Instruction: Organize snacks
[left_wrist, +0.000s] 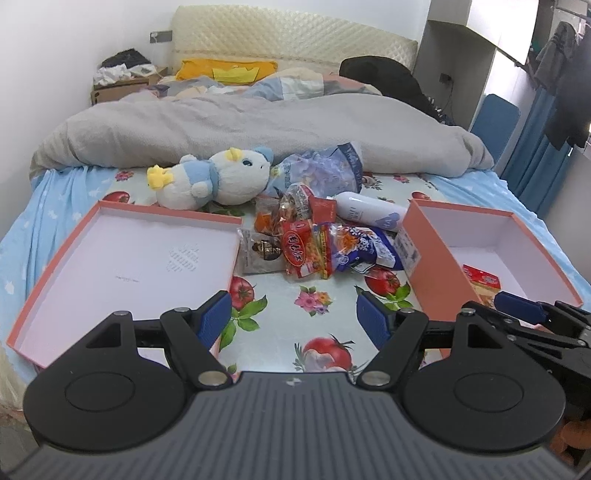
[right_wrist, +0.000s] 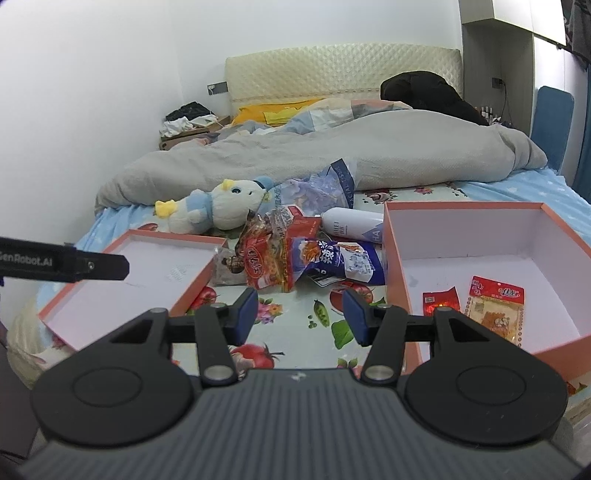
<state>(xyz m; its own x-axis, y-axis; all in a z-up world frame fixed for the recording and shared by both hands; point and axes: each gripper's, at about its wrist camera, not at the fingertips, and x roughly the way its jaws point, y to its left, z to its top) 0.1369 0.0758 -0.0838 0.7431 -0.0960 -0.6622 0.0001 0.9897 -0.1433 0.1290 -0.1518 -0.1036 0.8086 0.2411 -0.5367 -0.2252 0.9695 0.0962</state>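
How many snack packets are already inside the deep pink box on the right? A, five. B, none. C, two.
C: the right wrist view shows two packets on the floor of the deep pink box, a small red packet and a larger red-topped packet, while the rest of the snack pile lies on the bed.

We read "GenRobot.AI" in grey letters on the black bar of the left gripper (right_wrist: 62, 263), entering the right wrist view from the left. The crumpled blue-and-clear plastic tissue wrapper (right_wrist: 325, 188) bears "FACIAL TISSUE" along its dark edge. The white cylindrical bottle (right_wrist: 351, 225) shows partial letters, "HA". Chinese characters on the red snack packet (right_wrist: 258, 264) we cannot make out.
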